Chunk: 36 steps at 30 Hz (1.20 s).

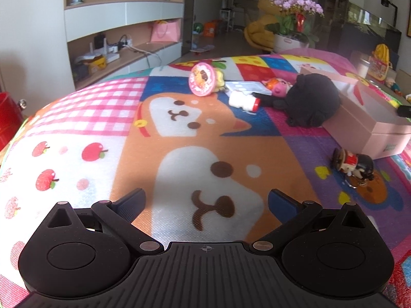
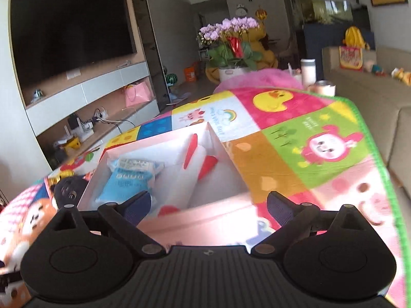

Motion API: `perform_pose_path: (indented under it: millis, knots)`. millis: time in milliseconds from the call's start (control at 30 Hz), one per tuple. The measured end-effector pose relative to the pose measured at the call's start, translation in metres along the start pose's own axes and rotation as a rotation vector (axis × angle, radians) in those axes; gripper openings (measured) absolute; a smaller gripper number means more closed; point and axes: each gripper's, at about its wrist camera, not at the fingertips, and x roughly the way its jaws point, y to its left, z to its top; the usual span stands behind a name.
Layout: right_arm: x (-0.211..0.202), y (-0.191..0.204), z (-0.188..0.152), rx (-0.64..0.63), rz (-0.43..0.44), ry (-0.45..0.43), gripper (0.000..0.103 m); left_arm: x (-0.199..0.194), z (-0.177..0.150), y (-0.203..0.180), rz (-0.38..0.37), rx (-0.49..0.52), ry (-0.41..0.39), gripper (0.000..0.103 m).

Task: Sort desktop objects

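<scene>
Crowding pink box (image 1: 370, 120): black plush (image 1: 314, 100), white bottle (image 1: 244, 102), figurine (image 1: 353, 164).

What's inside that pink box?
In the pink box lie a blue packet and white wrapped items with red parts. The right claw and the near wall hide the front of the floor, so anything there cannot be seen.
</scene>
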Motion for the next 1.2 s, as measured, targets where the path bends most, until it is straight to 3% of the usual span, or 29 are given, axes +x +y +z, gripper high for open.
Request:
perform_pose_path:
  millis: [133, 267, 400, 533, 667, 800, 833, 867, 967, 1200]
  knots:
    - [0.021, 0.022, 0.000, 0.008, -0.021, -0.013, 0.103, -0.003, 0.000, 0.000, -0.016, 0.010, -0.003, 0.103]
    - [0.016, 0.031, 0.001, 0.026, 0.193, 0.031, 0.103, -0.002, 0.004, -0.004, -0.041, 0.029, -0.015, 0.103]
    - [-0.007, 0.043, -0.009, -0.028, 0.141, -0.015, 0.103, 0.002, 0.024, -0.019, -0.081, 0.088, -0.070, 0.103]
    - [-0.026, 0.044, -0.031, -0.059, 0.161, 0.051, 0.103, 0.019, 0.056, -0.037, -0.112, 0.142, -0.153, 0.103]
    - [-0.040, 0.045, -0.059, -0.070, 0.183, 0.135, 0.103, 0.050, 0.091, -0.046, -0.182, 0.053, -0.128, 0.103]
    - [-0.042, 0.041, -0.079, -0.017, 0.179, 0.180, 0.103, 0.079, 0.112, -0.050, -0.186, -0.063, -0.086, 0.102]
    - [-0.041, 0.040, -0.080, -0.004, 0.172, 0.182, 0.103, 0.084, 0.114, -0.048, -0.189, -0.086, -0.076, 0.100]
    - [-0.042, 0.039, -0.079, 0.000, 0.171, 0.173, 0.103, 0.089, 0.115, -0.046, -0.193, -0.106, -0.065, 0.088]
    - [-0.039, 0.035, -0.080, 0.028, 0.168, 0.175, 0.103, 0.095, 0.115, -0.037, -0.291, -0.155, -0.030, 0.067]
    - [-0.039, 0.035, -0.080, 0.035, 0.171, 0.168, 0.103, 0.062, 0.101, -0.027, -0.246, -0.074, -0.057, 0.061]
